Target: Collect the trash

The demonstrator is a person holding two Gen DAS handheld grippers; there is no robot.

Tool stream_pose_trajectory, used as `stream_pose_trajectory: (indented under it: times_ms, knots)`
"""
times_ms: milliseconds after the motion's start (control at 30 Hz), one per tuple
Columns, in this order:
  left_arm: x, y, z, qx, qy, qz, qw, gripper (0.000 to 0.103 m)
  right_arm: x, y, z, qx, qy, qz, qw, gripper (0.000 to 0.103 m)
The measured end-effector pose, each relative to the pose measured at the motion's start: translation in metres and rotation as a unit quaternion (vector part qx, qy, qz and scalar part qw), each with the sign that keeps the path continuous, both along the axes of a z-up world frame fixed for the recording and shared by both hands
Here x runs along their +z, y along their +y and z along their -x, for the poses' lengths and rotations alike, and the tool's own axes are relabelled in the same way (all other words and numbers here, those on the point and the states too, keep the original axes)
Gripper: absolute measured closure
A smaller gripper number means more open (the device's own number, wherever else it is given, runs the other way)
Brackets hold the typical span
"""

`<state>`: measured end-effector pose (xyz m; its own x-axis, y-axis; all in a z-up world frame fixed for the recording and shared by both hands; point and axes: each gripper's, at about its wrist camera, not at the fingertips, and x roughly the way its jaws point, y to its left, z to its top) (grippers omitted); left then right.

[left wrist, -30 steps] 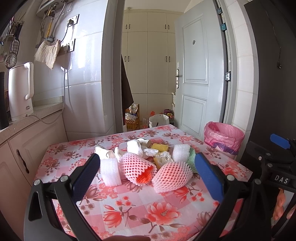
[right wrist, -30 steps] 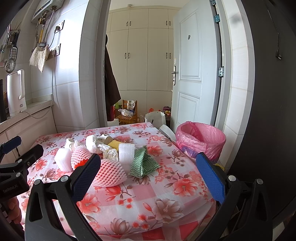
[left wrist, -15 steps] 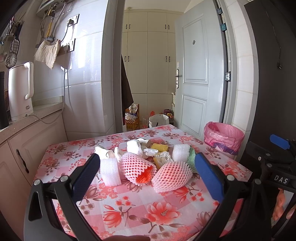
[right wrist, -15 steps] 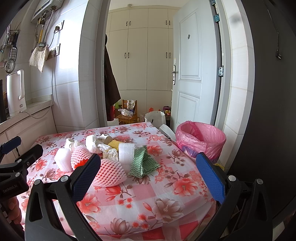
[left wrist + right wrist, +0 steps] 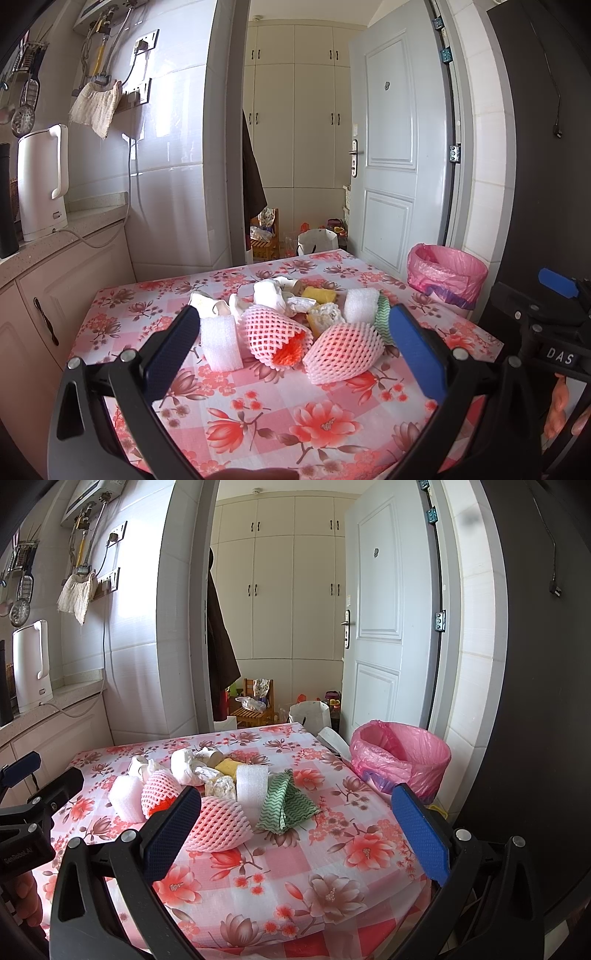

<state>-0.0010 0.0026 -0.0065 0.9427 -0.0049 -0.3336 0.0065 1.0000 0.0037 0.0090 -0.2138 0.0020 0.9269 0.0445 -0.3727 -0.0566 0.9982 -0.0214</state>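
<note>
I judge nothing collected yet: both my left gripper (image 5: 295, 343) and right gripper (image 5: 297, 823) hang spread wide and empty, the trash pile (image 5: 207, 786) sits untouched on the table (image 5: 295, 878), and the pink-lined bin (image 5: 400, 757) waits.

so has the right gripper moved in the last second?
No. The right gripper frames the pink foam net and pink-lined bin just as before, jaws open.

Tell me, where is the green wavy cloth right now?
The green wavy cloth sits on the flowery table, at the right end of the trash pile, right beside the white foam roll, on the side nearer the pink trash bin.
</note>
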Motion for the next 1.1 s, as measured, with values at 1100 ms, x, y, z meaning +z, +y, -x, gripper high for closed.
stream_pose_trajectory:
  times_ms: [1100]
  knots:
    - [0.0038,0.0042,0.0028,0.005,0.000,0.003,1.0000,0.004,-0.0009,0.0005,-0.0007,0.000,0.001,-0.001,1.000,0.006]
